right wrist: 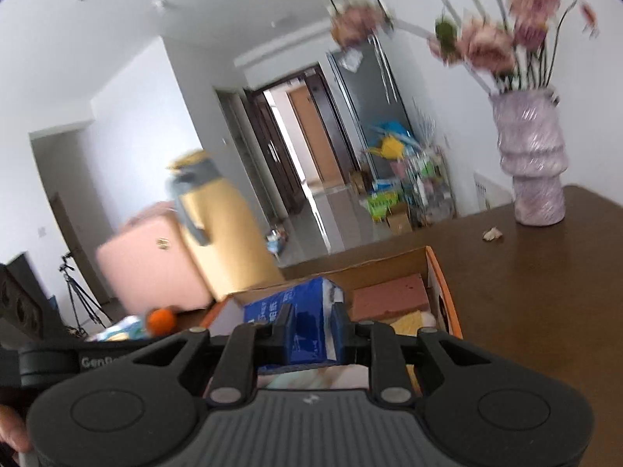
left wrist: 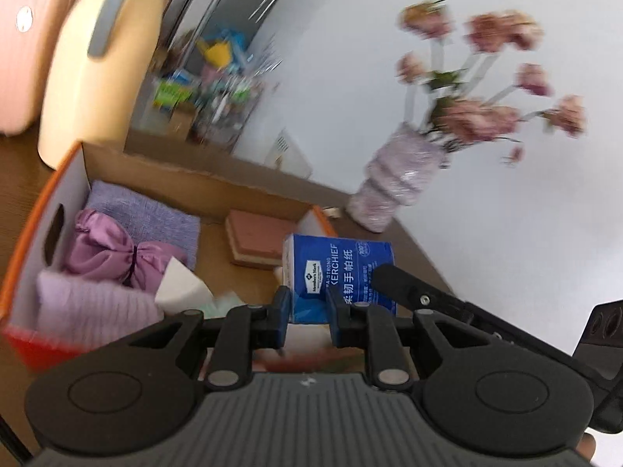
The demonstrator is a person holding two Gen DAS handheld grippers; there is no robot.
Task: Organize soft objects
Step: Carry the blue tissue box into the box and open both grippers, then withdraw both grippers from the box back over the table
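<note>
Left wrist view: left tongs (left wrist: 307,313) are pinching the blue soft tissue pack (left wrist: 342,272), narrow gap, pads pressing its near end; right tongs (right wrist: 313,334) are clamping the same pack from the other side; pack is hanging above the open orange-edged cardboard box (left wrist: 58,179) on the brown worktop (right wrist: 545,292); purple satin pouch (left wrist: 109,249), lilac knitted cloth (left wrist: 144,210) and pink-topped sponge block (left wrist: 257,241) are already lying inside; judging progress well along, pack not yet down; other loose items unclear from blur.
</note>
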